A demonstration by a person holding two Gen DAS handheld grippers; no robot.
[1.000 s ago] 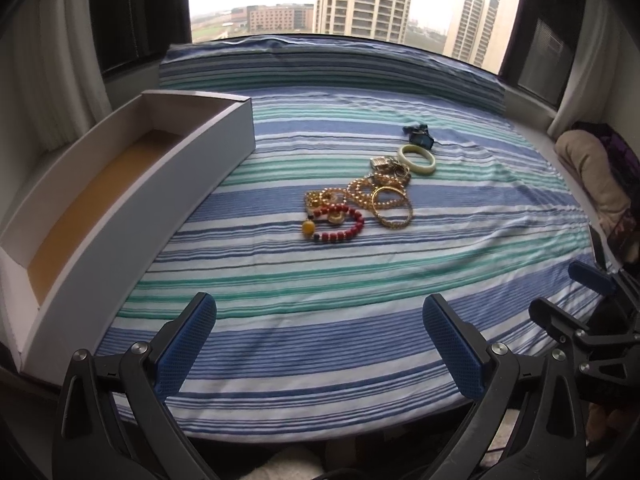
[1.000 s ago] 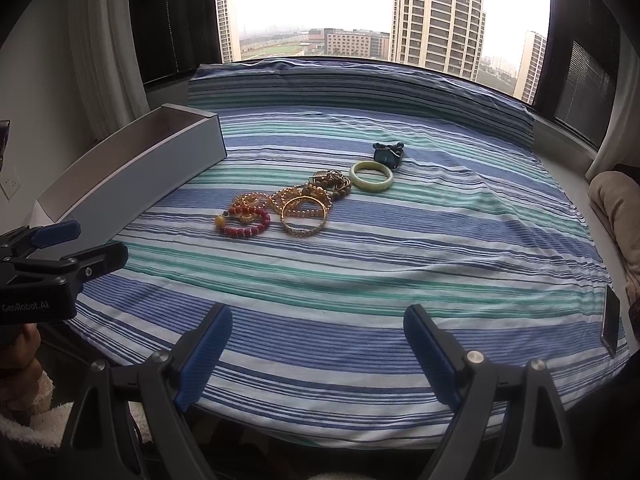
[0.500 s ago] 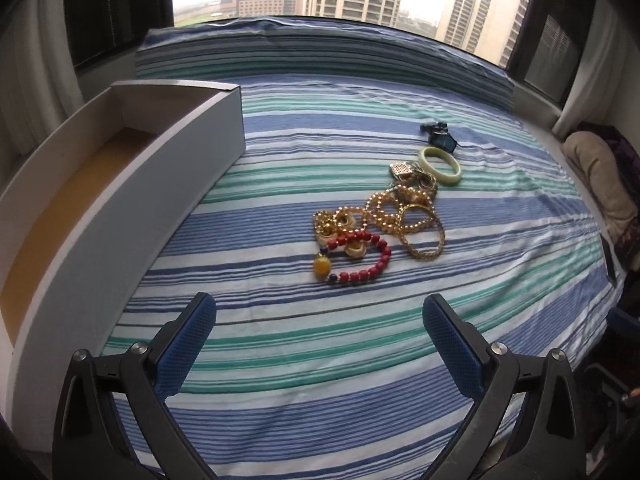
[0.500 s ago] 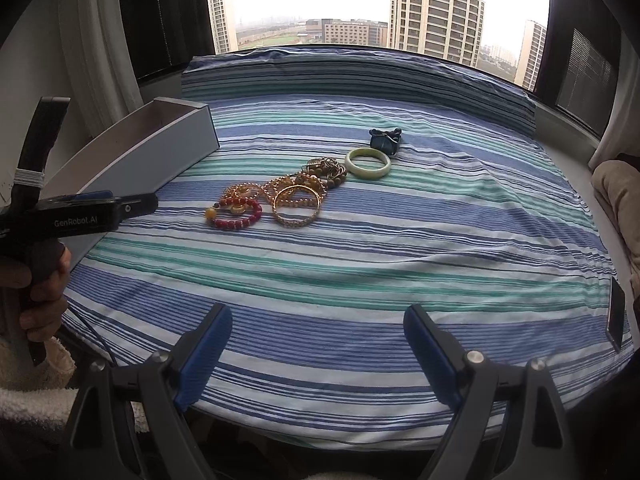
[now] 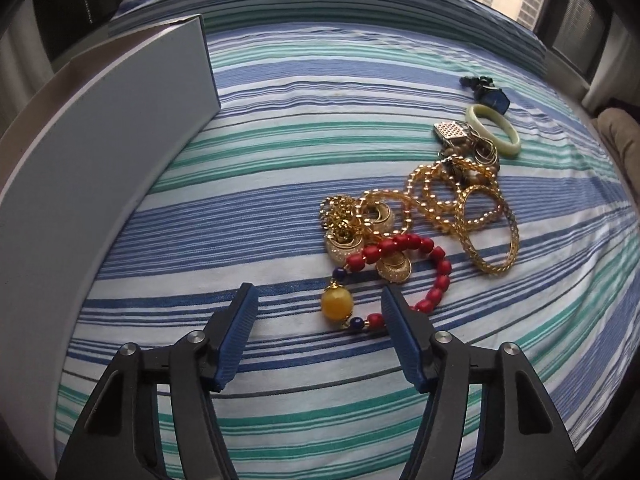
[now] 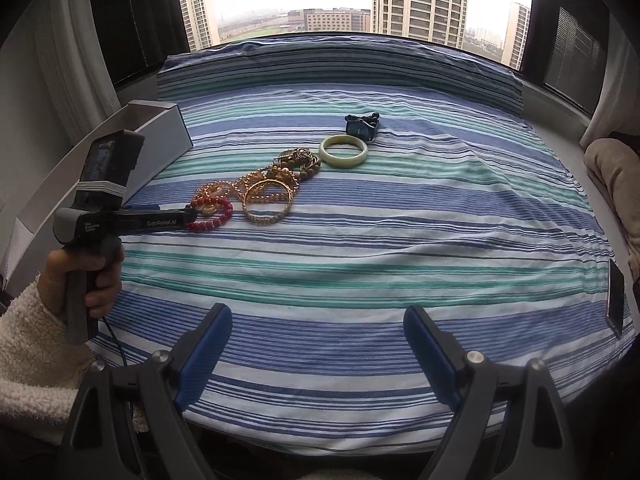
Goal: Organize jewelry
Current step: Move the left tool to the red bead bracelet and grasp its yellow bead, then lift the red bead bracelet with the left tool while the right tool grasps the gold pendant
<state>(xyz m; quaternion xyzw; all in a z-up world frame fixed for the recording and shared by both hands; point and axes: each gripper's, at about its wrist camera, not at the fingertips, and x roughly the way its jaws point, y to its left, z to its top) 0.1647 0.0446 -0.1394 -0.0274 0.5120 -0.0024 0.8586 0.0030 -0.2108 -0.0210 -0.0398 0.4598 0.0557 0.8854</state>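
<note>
The left gripper (image 5: 318,308) has its jaws spread, nothing between the pads but the yellow bead (image 5: 337,301) of the red bead bracelet (image 5: 404,252), which lies on the striped bedcover (image 5: 280,168) right at the fingertips. A second ago this gripper hung back at the near edge of the bed; it has since come forward and low onto the jewelry pile — so the first pick looks imminent, with the red bracelet the likely target. Behind it lie gold earrings (image 5: 344,224), tangled gold bead bracelets (image 5: 436,196), a gold mesh bangle (image 5: 490,232), a pale jade bangle (image 5: 496,128) and a dark blue piece (image 5: 490,94). The white box (image 5: 100,168) stands just left. The right gripper (image 6: 318,340) hangs released, unmoved, well short of the pile.
</note>
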